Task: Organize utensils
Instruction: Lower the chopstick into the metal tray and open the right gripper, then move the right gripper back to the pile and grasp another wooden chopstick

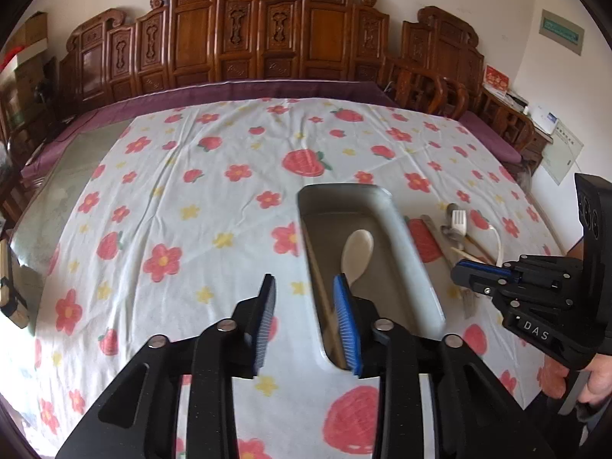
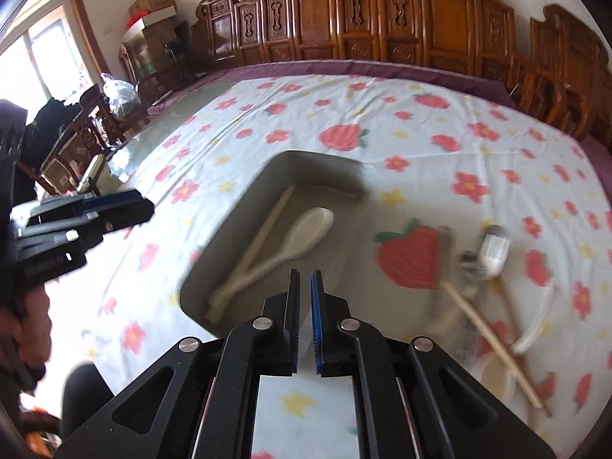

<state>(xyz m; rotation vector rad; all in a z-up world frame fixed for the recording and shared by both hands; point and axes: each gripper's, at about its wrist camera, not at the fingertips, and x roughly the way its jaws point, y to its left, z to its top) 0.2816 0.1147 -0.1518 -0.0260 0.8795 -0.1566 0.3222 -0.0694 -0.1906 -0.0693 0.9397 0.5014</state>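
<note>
A grey tray [image 1: 417, 252] lies on the flowered cloth and holds a white spoon [image 1: 357, 248] and a wooden chopstick [image 1: 325, 302]. My left gripper [image 1: 304, 279] hovers over the tray's near left rim, open, with nothing between its pads. Right of the tray lies a loose pile with a white fork [image 1: 459, 222]. My right gripper [image 1: 464, 273] hangs over that pile's near end. In the right wrist view the right gripper [image 2: 305, 273] is shut and empty above the tray [image 2: 244, 206]. Inside are the spoon [image 2: 306, 229] and chopsticks [image 2: 267, 225]. The fork [image 2: 495, 252], a chopstick [image 2: 493, 344] and the left gripper [image 2: 114, 206] also show.
Carved wooden chairs [image 1: 267, 38] line the far side of the table. The flowered cloth [image 1: 191, 191] covers most of the top, with bare glass [image 1: 57, 191] at the left and a purple edge beyond. A person's hand [image 1: 596, 378] holds the right gripper. Boxes [image 2: 153, 4] stand at the back.
</note>
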